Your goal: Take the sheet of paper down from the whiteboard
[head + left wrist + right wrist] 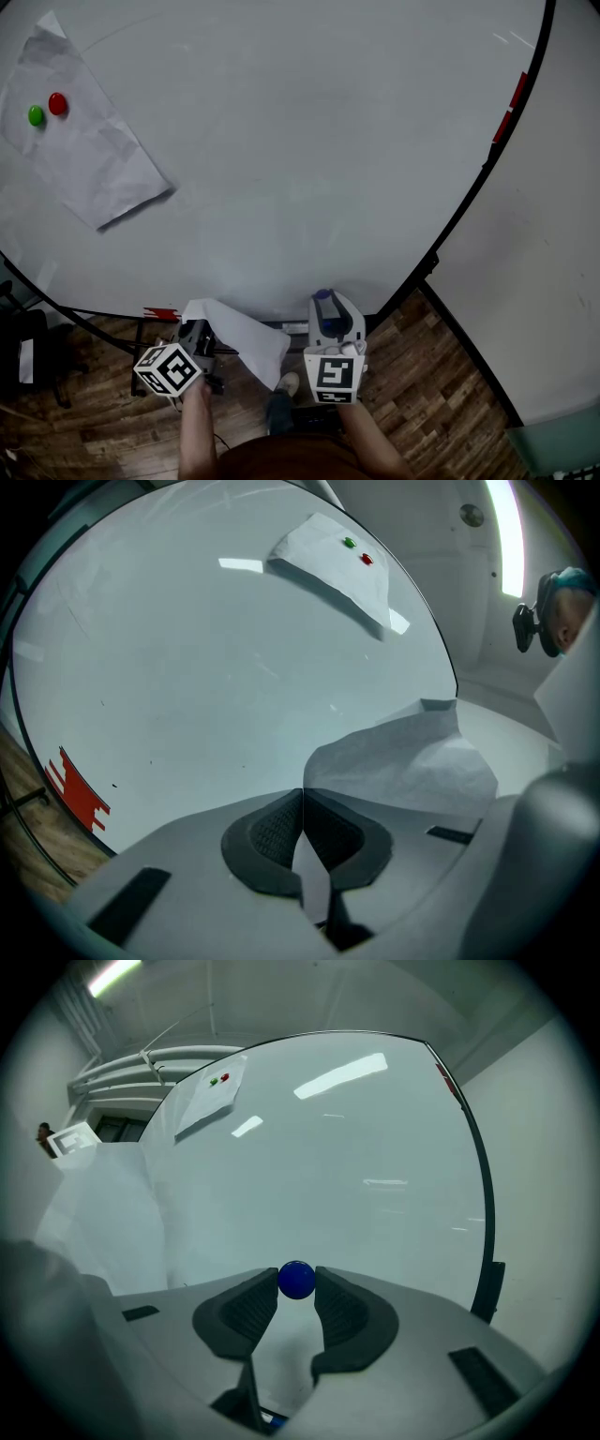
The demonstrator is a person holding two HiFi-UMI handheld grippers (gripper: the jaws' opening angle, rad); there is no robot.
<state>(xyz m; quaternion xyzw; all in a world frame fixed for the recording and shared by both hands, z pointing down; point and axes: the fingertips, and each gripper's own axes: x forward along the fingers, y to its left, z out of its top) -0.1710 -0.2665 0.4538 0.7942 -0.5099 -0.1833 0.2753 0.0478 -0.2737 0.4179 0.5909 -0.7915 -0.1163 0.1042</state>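
A white sheet of paper (246, 339) hangs free of the whiteboard (300, 159), low in the head view, with my left gripper (200, 330) shut on its edge. In the left gripper view the jaws (302, 803) meet on the sheet (403, 761), which billows to the right. My right gripper (323, 300) is shut on a small blue magnet (297, 1280), close to the board's lower edge. A second crumpled sheet (84, 141) stays on the board at upper left, under a green magnet (36, 115) and a red magnet (57, 103).
The whiteboard's black frame (469, 202) curves down the right side, with red markers (517, 91) on it and a pale wall (553, 234) beyond. A red piece (161, 313) sits at the board's lower edge. Wooden floor (103, 431) lies below, with dark furniture (23, 356) at left.
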